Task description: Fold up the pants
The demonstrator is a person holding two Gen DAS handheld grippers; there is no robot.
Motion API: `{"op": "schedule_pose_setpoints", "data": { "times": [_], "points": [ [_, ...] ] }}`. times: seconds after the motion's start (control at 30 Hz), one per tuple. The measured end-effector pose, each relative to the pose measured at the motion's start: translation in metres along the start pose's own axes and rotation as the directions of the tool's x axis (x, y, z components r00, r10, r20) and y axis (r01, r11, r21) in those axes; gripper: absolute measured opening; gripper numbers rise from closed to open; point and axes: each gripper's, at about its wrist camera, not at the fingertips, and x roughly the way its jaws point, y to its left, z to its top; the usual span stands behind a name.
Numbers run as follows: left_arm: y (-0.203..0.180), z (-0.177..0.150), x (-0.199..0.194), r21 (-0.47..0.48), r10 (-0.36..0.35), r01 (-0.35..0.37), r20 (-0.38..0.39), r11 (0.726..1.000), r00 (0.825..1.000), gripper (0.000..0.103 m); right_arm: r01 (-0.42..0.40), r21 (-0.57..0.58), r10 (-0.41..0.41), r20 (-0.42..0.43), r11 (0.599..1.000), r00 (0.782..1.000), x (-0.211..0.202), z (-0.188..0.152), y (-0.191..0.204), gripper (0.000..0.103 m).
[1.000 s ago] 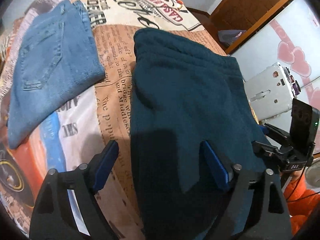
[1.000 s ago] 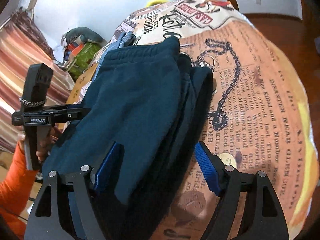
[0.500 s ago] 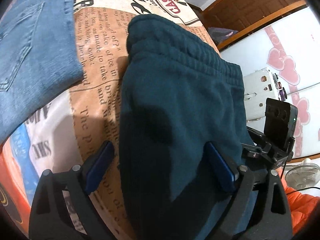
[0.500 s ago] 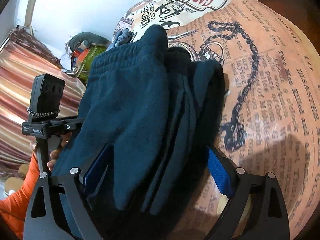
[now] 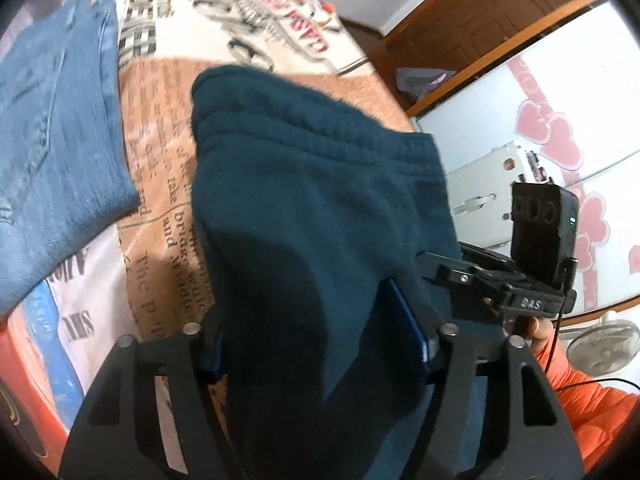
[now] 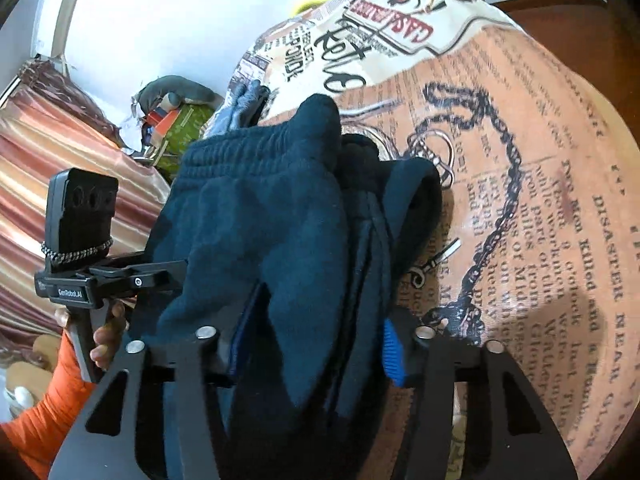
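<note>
on printed cloth [image 5: 168,216] | 1 teal pants [image 5: 304,208], 1 jeans [image 5: 52,152] | 2 grippers [image 5: 316,344] [image 6: 312,344] closing, seemingly gripping pants

We see matt, fuzzy fleece pants [image 5: 304,208] — at nine o'clock, rough blue denim jeans [image 5: 48,152] on smooth printed cloth [image 5: 160,184].

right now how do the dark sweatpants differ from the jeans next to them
The sweatpants are dark teal fleece with a ribbed elastic waistband; the jeans are faded blue denim with a stitched pocket. The sweatpants sit between the fingers of the left gripper and the right gripper, both closing on the cloth; the jeans lie untouched to one side. Both rest folded on the newspaper-print cover.
</note>
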Motion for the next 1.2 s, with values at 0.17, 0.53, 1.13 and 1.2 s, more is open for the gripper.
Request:
{"op": "schedule_pose_setpoints", "data": {
  "times": [0.17,0.53,1.13,1.2],
  "points": [
    [-0.022,-0.007,-0.033,0.046,-0.026,0.022,0.107,0.999,0.994,0.063,0.007,-0.097,0.0,0.077,0.995,0.997,-0.028,0.002,0.03,0.04],
    [-0.07,-0.04,-0.129,0.102,0.072,-0.118,0.368,0.988,0.927,0.046,0.015,-0.271,0.061,0.268,0.962,0.962,-0.087,0.003,0.113,0.034],
    [-0.058,-0.053,-0.223,0.031,0.221,-0.309,0.629,0.951,0.745,0.046,-0.04,-0.431,0.197,0.326,0.902,0.925,-0.073,0.046,0.211,0.033],
    [-0.047,-0.048,-0.227,0.012,0.232,-0.31,0.637,0.951,0.735,0.045,-0.051,-0.436,0.206,0.317,0.898,0.926,-0.061,0.055,0.216,0.033]
  ]
}}
